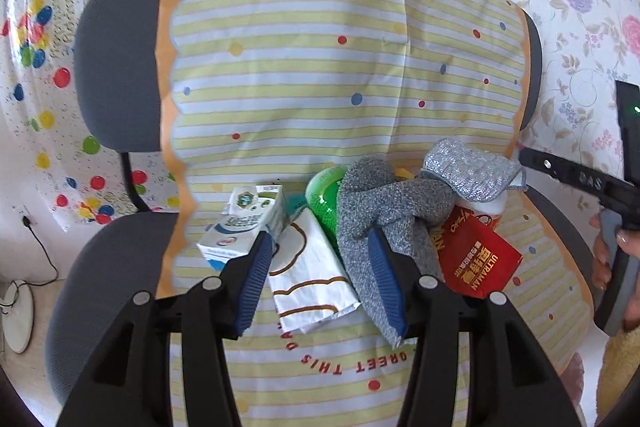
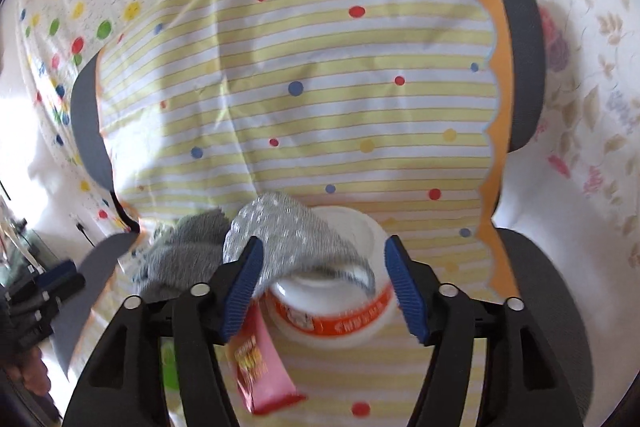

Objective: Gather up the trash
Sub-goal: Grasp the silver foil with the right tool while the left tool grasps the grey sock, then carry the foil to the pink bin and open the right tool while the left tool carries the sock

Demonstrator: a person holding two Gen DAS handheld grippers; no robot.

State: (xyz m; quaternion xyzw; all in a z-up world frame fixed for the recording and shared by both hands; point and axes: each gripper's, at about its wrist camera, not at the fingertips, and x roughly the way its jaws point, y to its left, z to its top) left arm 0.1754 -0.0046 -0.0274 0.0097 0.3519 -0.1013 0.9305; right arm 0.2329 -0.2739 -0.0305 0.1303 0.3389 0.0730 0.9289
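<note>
A heap of trash lies on a chair seat under a striped cloth (image 1: pixel 304 75). In the left wrist view I see a white and blue carton (image 1: pixel 244 227), a white paper bag (image 1: pixel 308 275), a green lid (image 1: pixel 324 199), a grey sock (image 1: pixel 384 211), a silver scouring cloth (image 1: pixel 472 167) and a red packet (image 1: pixel 480 259). My left gripper (image 1: pixel 320 259) is open, its fingers on either side of the paper bag. My right gripper (image 2: pixel 324 267) is open around a white and orange cup (image 2: pixel 340 311). The silver cloth (image 2: pixel 292 243) drapes over the cup. A red packet (image 2: pixel 260 367) lies below it.
The grey office chair (image 1: pixel 116 67) stands against dotted and flowered wall sheets. A cable and a white round base (image 1: pixel 18 311) are on the floor at the left. The other gripper shows at the right edge of the left wrist view (image 1: pixel 580 183).
</note>
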